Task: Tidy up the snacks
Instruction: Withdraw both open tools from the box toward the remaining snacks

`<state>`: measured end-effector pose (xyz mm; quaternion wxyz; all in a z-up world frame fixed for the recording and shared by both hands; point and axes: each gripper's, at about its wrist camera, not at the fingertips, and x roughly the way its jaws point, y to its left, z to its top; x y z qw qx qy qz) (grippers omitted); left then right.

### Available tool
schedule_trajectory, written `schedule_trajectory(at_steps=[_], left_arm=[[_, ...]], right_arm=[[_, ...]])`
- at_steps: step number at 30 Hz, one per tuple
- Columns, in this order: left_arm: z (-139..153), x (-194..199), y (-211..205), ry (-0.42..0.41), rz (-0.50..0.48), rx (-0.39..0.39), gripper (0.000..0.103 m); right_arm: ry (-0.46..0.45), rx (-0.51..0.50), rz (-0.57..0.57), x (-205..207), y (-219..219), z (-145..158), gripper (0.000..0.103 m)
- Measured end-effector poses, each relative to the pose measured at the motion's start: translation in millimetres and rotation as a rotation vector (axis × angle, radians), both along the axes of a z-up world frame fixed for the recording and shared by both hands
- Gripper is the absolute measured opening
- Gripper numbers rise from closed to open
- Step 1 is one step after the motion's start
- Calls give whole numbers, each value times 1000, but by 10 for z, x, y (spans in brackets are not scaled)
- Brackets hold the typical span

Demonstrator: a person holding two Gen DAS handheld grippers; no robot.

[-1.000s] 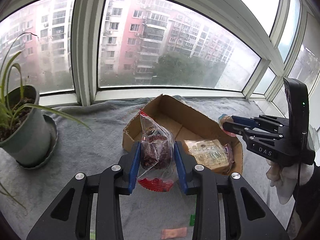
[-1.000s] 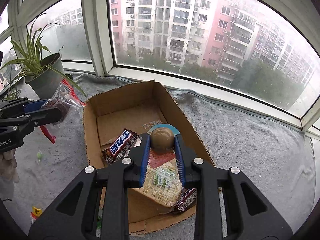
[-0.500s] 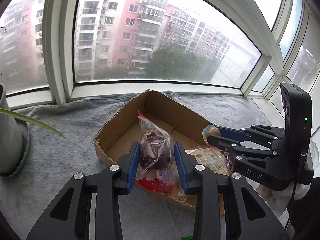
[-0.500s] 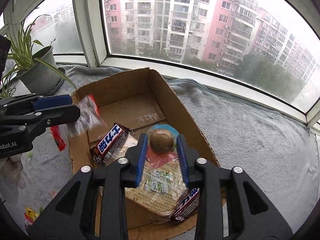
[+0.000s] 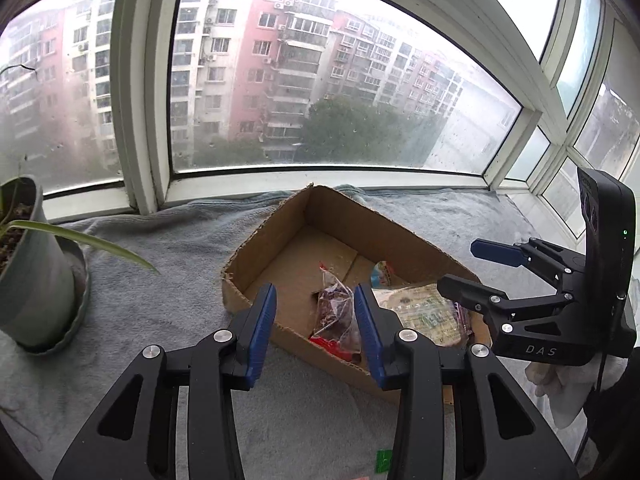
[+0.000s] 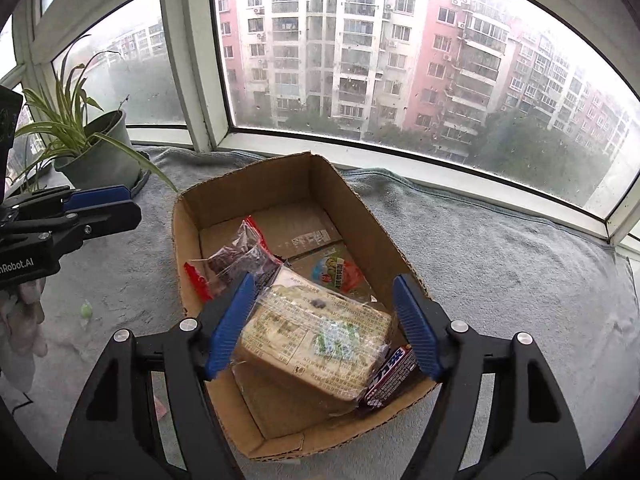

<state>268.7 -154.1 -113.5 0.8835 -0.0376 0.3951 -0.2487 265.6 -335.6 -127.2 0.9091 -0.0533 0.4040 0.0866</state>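
A: Brown corrugated cardboard box (image 6: 362,216) sits open on the grey towel-covered surface (image 6: 500,264), near the window edge. What's inside?

B: A clear bag of dark dried fruit with red ends (image 6: 236,258) lies by the box's left wall, beside a large clear-wrapped block of biscuits (image 6: 316,336); a small blue-and-red packet (image 6: 336,274) lies farther in.

A: And the fingers?

B: The left gripper (image 5: 315,330) is spreading, touching nothing; the bag lies beyond it. The right gripper (image 6: 322,328) is spreading wide over the biscuits, not pinching them.
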Motion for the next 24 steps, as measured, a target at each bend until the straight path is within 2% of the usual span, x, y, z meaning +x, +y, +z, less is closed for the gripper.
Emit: schedule_trajectory(at_steps=[6, 15, 20, 24], left_arm=[[151, -246, 352, -12, 12, -12, 39], [180, -698, 1039, -9, 68, 12, 39], [-28, -896, 1364, 59, 115, 29, 39], [-307, -1024, 1512, 139, 143, 22, 39]], right_arm=[[-7, 15, 58, -366, 137, 111, 74], [24, 28, 119, -801, 327, 26, 74], [61, 55, 168, -992, 421, -86, 74], [104, 26, 221, -1117, 550, -261, 73]])
